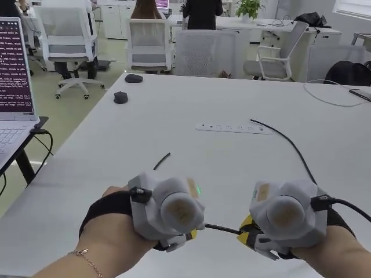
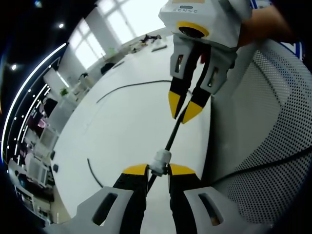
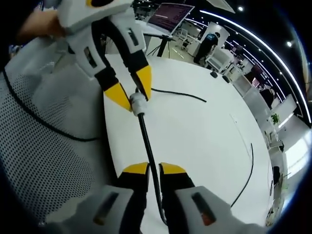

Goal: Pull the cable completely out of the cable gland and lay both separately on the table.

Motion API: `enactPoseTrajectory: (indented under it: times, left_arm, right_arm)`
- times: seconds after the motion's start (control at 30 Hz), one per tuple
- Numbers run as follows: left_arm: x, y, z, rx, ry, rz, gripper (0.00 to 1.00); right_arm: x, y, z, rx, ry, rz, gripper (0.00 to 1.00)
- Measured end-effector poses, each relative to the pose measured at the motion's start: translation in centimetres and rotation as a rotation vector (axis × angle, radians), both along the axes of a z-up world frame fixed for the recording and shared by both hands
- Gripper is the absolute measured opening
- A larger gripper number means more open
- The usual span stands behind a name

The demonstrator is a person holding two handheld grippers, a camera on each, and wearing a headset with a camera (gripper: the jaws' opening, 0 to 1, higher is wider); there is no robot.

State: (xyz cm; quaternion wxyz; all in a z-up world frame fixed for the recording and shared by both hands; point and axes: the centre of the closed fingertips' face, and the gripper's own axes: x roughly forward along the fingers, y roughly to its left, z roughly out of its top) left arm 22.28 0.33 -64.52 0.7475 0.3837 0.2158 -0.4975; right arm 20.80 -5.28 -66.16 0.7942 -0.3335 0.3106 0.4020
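Clamped on the white cable gland (image 2: 160,160) with the left gripper (image 2: 159,170), just above the near edge of the tabletop (image 1: 232,162). Shut on the black cable (image 2: 170,138) with the right gripper (image 3: 154,169), close beside, jaws facing the gland. Stretches straight between the two, roughly parallel to that edge. Not yet free of the gland. Probably calls for drawing the right gripper straight away along that axis, with the left holding firm.
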Motion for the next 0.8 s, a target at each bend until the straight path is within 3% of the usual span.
enactPoseTrajectory:
  times: [0.2,0.4,0.53,0.63,0.8]
  left_arm:
    - [-0.4,-0.5,0.1,-0.006,-0.001,-0.031,0.16]
    - [-1.1,-1.2,0.3,-0.018,-0.006,-0.075,0.16]
    - [-1.3,-1.4,0.3,-0.022,-0.007,-0.089,0.16]
    - [-1.2,-1.3,0.2,-0.016,-0.010,-0.088,0.16]
    - [-1.0,-1.2,0.2,-0.014,-0.011,-0.078,0.16]
  right_arm:
    - [-0.4,1.9,1.0,0.075,-0.018,0.057,0.17]
    - [-0.9,3.5,1.9,0.128,-0.039,0.113,0.17]
    - [-1.0,3.7,1.9,0.131,-0.038,0.125,0.13]
    - [-1.1,3.6,1.9,0.124,-0.033,0.133,0.04]
    - [-1.0,3.6,1.8,0.123,-0.036,0.128,0.04]
